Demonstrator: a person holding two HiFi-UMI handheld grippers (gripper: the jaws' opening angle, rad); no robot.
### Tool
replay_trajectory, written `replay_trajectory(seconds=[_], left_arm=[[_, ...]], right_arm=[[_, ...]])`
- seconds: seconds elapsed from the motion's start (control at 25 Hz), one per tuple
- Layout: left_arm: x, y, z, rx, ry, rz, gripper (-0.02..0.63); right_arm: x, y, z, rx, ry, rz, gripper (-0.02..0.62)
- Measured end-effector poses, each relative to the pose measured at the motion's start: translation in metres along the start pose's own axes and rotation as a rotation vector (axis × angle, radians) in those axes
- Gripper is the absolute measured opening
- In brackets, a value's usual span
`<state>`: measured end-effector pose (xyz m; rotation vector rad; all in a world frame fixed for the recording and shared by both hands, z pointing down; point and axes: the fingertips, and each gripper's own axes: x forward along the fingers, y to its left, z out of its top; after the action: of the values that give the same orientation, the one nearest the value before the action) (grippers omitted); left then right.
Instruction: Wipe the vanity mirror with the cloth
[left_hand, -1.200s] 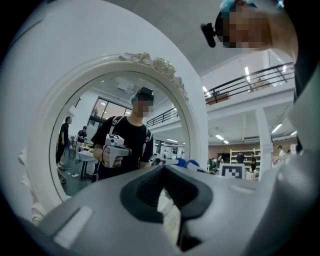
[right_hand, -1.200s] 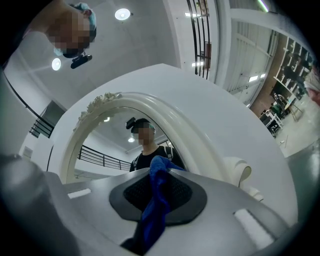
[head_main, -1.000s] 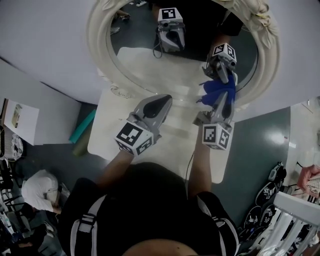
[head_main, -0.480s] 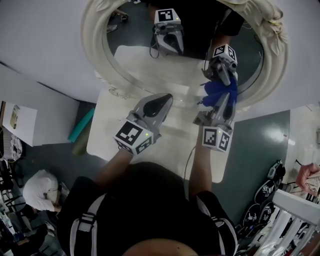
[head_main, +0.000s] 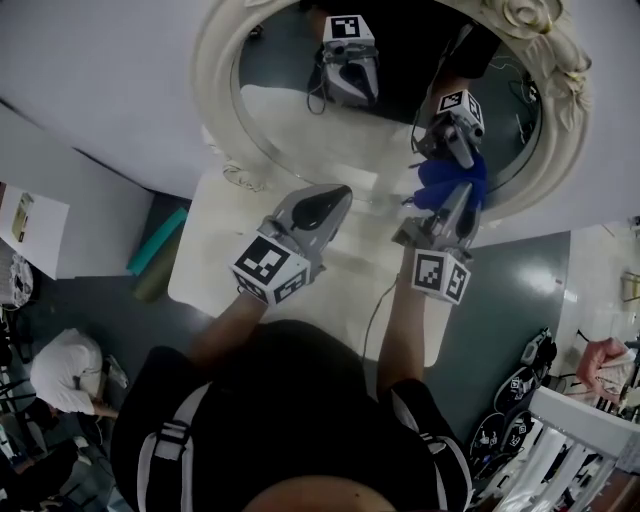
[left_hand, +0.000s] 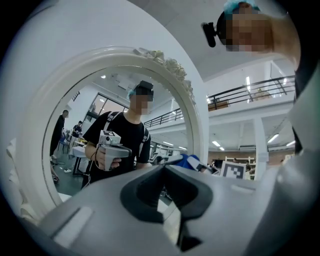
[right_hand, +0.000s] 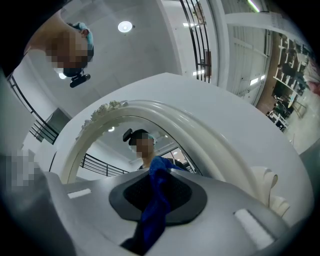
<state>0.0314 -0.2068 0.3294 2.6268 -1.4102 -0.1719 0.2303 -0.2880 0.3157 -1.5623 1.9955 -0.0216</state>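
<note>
An oval vanity mirror with an ornate white frame (head_main: 215, 110) stands at the back of a white table (head_main: 205, 275). My right gripper (head_main: 464, 192) is shut on a blue cloth (head_main: 445, 180), which lies against the lower right of the glass, just inside the frame. In the right gripper view the cloth (right_hand: 155, 205) hangs from between the jaws of the right gripper (right_hand: 159, 172), with the frame (right_hand: 200, 125) arching above. My left gripper (head_main: 336, 196) hovers shut and empty over the table, before the mirror's lower middle. The left gripper (left_hand: 162, 172) faces the glass (left_hand: 100, 110) in its own view.
A grey wall backs the mirror. A teal roll (head_main: 155, 255) lies on the floor left of the table. A person in white crouches at the lower left (head_main: 65, 375). Shoes (head_main: 520, 390) and a white rack (head_main: 575, 440) are at the lower right.
The head view has swung a little, so the mirror sits further right in frame. Both grippers keep nearly the same places against the mirror, the cloth still on the glass.
</note>
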Motion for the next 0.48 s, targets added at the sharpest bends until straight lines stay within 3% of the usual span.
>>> replay_trajectory(seconds=[0.48], left_arm=[[-0.018,-0.004,0.000,-0.013,-0.040,-0.004,0.009]], right_arm=[[0.007,0.024,0.024,-0.045,-0.031,0.046,0.040]])
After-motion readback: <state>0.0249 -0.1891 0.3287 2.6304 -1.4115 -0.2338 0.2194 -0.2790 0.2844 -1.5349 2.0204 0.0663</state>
